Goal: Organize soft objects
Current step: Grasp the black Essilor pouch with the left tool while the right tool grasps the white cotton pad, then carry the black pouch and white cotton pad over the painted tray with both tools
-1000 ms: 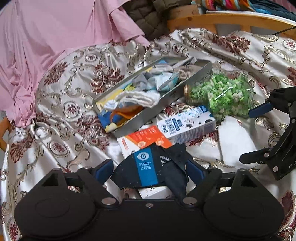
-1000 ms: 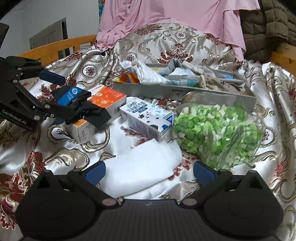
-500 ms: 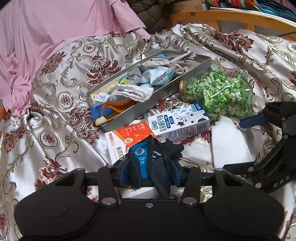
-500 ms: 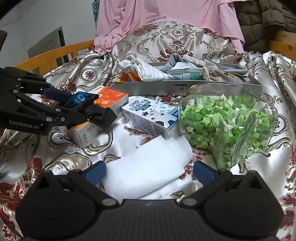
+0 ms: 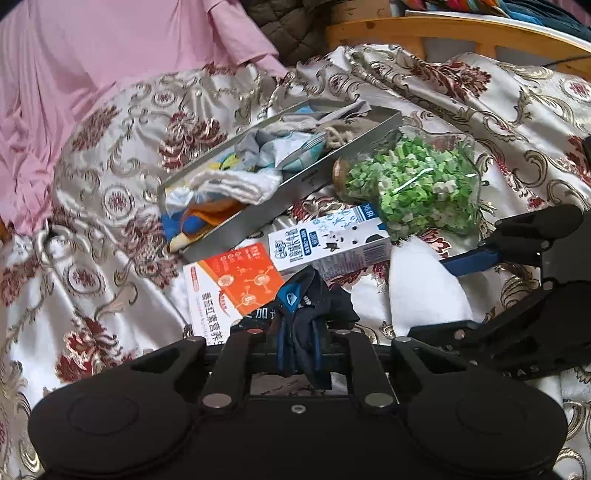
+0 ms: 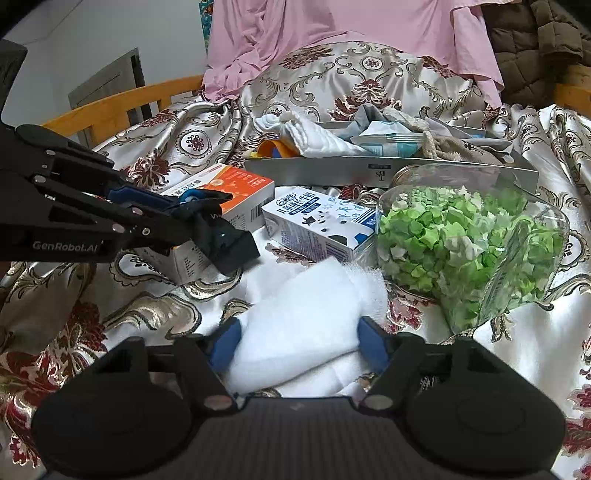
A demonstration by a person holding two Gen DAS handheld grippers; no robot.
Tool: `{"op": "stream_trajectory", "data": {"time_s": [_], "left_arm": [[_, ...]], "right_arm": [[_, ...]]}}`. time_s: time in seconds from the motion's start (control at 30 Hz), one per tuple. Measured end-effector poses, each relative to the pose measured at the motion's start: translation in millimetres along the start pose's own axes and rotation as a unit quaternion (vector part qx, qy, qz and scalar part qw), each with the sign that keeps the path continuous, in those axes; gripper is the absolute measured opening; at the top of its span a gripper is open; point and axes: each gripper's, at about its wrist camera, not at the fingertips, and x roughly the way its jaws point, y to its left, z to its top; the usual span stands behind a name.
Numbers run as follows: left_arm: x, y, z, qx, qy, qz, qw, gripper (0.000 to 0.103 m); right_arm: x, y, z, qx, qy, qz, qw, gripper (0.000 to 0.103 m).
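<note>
Left claw point(image 5: 301, 332) pinched on a dark cloth pouch point(image 5: 306, 306); right claw point(image 6: 299, 345) part-open around a white folded cloth point(image 6: 299, 317).

Just beyond lie an orange box point(image 5: 229, 284), a milk carton point(image 5: 328, 240) and a jar of green paper stars point(image 6: 469, 236) (on its side), crowding a grey tray point(image 5: 291, 184) of soft items, all on a floral satin bedspread point(image 5: 110, 258); pink fabric point(image 6: 332, 29) hangs behind.

Bedspread point(image 5: 480, 99): was cream satin, maroon-gold florals
Drape point(image 5: 92, 55): was plain pink
Glasses cloth point(image 5: 306, 317): was navy, blue label
Folded towel point(image 6: 303, 325): was white
Jar's paper stars point(image 6: 461, 240): were green, white
Tray point(image 6: 369, 171): was grey
</note>
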Motion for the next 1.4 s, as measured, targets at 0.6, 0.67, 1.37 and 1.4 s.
{"op": "stream_trajectory", "data": {"time_s": [0.6, 0.67, 1.37, 1.4], "left_arm": [[-8.6, -5.8, 1.0, -0.043, -0.014, -0.022, 0.9988, 0.01], [-9.8, -3.8, 2.1, -0.064, -0.017, -0.035, 0.9972, 0.01], [-22.7, 1.6, 48.8, -0.245, -0.051, -0.107, 0.9623, 0.01], [-24.1, 0.7, 53.7, -0.247, -0.054, -0.105, 0.9618, 0.01]], "right_arm": [[-24.9, -0.1, 6.6, -0.014, -0.049, -0.017, 0.999, 0.017], [-32.0, -2.8, 9.2, -0.011, -0.058, -0.019, 0.998, 0.017], [-95.3, -35.6, 41.2, 0.033, -0.138, -0.053, 0.989, 0.017], [-98.3, -38.6, 43.2, 0.037, -0.14, -0.055, 0.988, 0.017]]}}
